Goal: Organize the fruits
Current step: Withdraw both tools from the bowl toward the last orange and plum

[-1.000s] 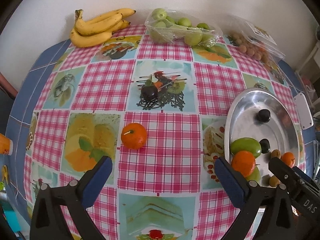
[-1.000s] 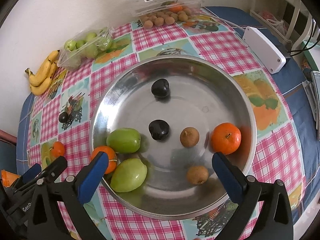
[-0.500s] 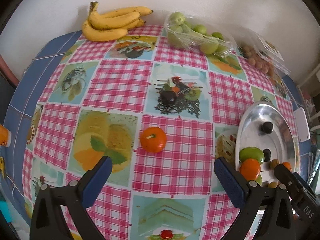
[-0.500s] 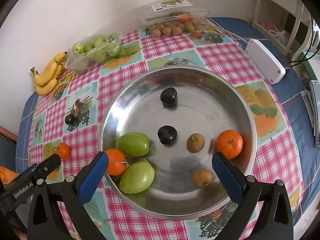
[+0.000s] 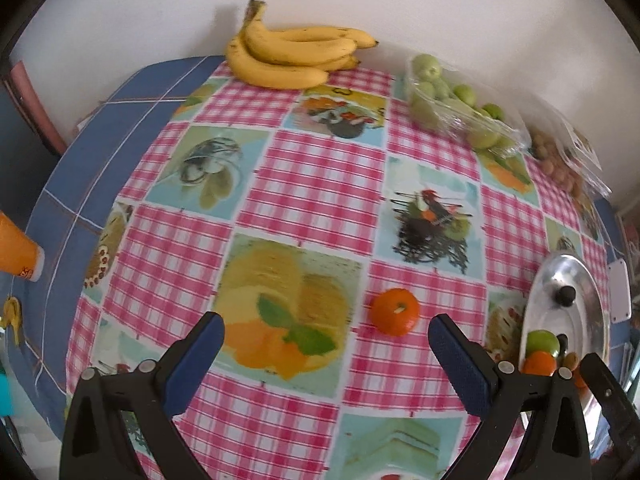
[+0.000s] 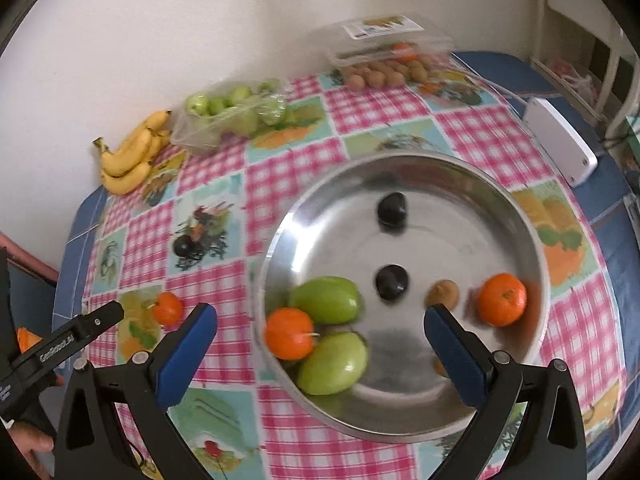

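Note:
A loose orange (image 5: 395,311) lies on the checked tablecloth, just ahead of my open left gripper (image 5: 326,350) and nearer its right finger. That same orange (image 6: 168,308) shows small at the left in the right wrist view. The steel bowl (image 6: 532,240) holds two green fruits (image 6: 326,300), two oranges (image 6: 502,299), two dark plums (image 6: 392,282) and small brown fruits (image 6: 442,294). My right gripper (image 6: 320,354) hangs open over the bowl's near side, empty. A dark plum (image 6: 183,246) rests on the cloth.
Bananas (image 5: 292,54) lie at the table's far edge by the wall. A clear bag of green fruits (image 5: 456,104) and a plastic box of brown fruits (image 6: 384,64) sit beside them. A white device (image 6: 560,140) lies right of the bowl. An orange cup (image 5: 16,248) stands far left.
My left gripper has swung left and pulled back, so the loose orange and bowl slid right in its view. My right gripper has backed away from the bowl. Both stay open.

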`<state>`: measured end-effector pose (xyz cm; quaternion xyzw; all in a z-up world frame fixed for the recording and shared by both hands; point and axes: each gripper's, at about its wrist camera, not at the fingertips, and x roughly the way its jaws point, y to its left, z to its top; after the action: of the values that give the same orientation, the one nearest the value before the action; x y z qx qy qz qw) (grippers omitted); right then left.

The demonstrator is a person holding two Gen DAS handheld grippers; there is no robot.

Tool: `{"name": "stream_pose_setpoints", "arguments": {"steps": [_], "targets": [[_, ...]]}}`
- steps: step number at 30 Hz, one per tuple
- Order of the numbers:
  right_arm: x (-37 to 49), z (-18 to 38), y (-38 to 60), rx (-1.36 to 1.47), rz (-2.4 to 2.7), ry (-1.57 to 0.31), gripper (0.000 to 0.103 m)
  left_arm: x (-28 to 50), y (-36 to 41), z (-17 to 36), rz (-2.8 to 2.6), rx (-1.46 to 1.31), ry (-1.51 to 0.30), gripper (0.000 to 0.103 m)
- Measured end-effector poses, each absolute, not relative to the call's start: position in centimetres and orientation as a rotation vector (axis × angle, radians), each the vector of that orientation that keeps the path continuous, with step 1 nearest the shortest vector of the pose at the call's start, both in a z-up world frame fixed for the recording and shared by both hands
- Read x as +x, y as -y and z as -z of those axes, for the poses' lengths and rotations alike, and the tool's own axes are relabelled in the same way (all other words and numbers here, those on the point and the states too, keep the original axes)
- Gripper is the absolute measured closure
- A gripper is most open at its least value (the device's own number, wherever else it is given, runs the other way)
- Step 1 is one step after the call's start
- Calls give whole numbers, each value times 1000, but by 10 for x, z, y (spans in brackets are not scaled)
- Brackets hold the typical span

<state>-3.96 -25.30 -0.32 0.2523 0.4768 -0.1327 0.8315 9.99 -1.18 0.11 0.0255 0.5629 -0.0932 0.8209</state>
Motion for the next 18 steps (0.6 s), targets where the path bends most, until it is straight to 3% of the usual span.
{"name": "stream_pose_setpoints", "arguments": {"steps": [18], "targets": [[12, -5, 176, 321, 102, -1015, 0, 123, -12, 5, 78, 28, -1159, 0]]}}
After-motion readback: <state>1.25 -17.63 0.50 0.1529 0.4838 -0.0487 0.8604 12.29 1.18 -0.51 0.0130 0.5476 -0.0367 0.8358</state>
